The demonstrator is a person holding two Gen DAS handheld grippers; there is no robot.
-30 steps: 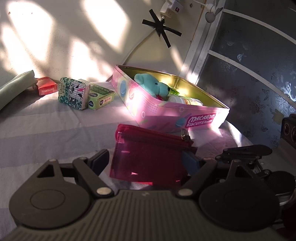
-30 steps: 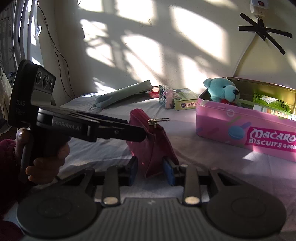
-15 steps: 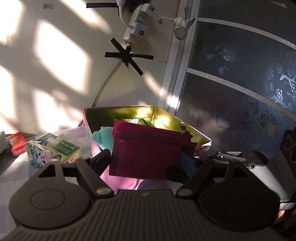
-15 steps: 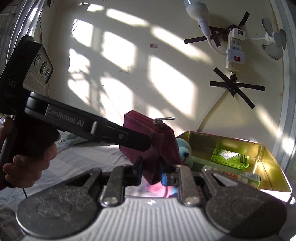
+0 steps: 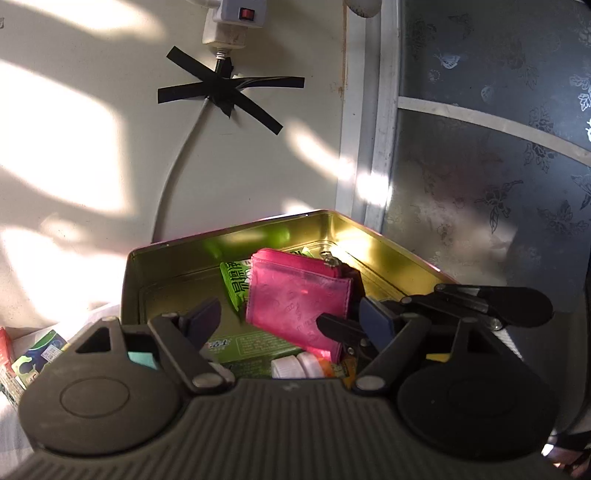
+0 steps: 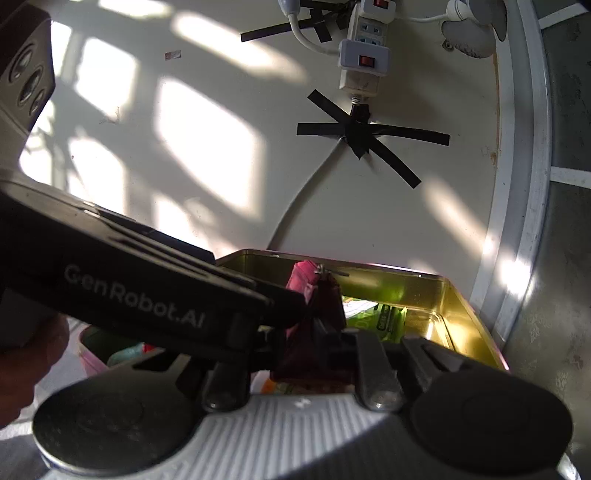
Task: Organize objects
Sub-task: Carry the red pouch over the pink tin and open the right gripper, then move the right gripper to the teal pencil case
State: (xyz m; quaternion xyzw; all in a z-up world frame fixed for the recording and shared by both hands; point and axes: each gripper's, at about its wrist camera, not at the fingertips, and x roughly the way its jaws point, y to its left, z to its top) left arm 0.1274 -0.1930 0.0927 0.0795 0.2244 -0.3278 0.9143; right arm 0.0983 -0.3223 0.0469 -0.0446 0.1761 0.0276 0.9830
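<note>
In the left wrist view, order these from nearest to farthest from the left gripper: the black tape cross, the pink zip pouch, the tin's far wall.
1. The pink zip pouch, between the left gripper's opening fingers, above the tin.
2. The tin's far wall, just behind the pouch.
3. The black tape cross, high on the wall beyond the tin, under the power strip.
</note>
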